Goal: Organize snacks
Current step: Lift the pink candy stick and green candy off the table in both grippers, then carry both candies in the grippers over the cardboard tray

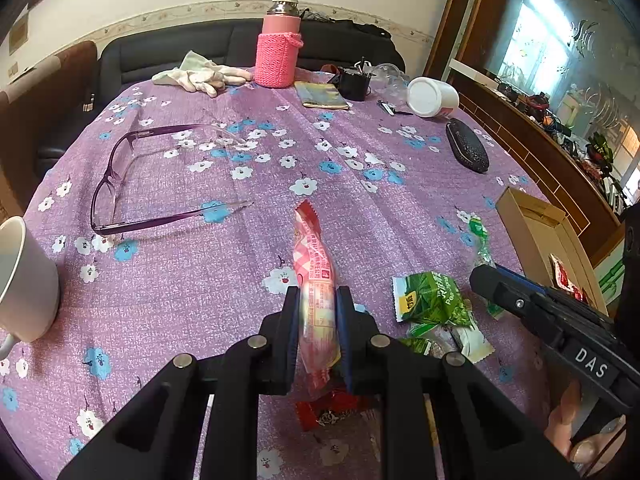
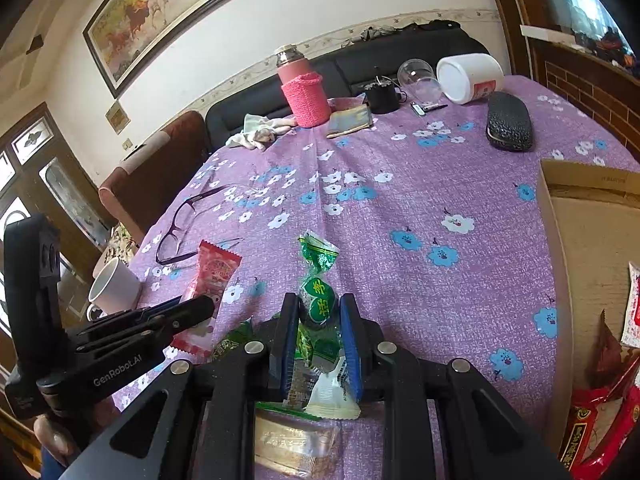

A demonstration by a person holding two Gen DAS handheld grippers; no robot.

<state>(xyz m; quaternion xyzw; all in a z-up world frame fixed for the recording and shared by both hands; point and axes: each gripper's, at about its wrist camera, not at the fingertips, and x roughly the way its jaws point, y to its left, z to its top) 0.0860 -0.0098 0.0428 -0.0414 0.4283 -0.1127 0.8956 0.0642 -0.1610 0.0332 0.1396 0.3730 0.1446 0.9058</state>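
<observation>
My left gripper [image 1: 319,295] is shut on a pink-and-white checked snack packet [image 1: 314,248] and holds it above the purple flowered tablecloth; the packet [image 2: 216,272] and the left gripper [image 2: 200,307] also show at the left of the right wrist view. My right gripper [image 2: 319,301] is shut on a green twist-wrapped candy [image 2: 318,280]. In the left wrist view the right gripper [image 1: 486,276] comes in from the right. Green snack packets [image 1: 432,300] and a red packet [image 1: 328,408] lie on the cloth below the grippers. An open cardboard box [image 2: 560,240] at the right holds red packets [image 2: 600,420].
Purple glasses [image 1: 116,184] and a white mug [image 1: 24,280] sit at the left. At the far edge stand a pink flask [image 1: 279,48], white gloves [image 1: 200,74], a tipped white jar [image 1: 432,97] and a black glasses case [image 1: 467,150]. A sofa lies behind the table.
</observation>
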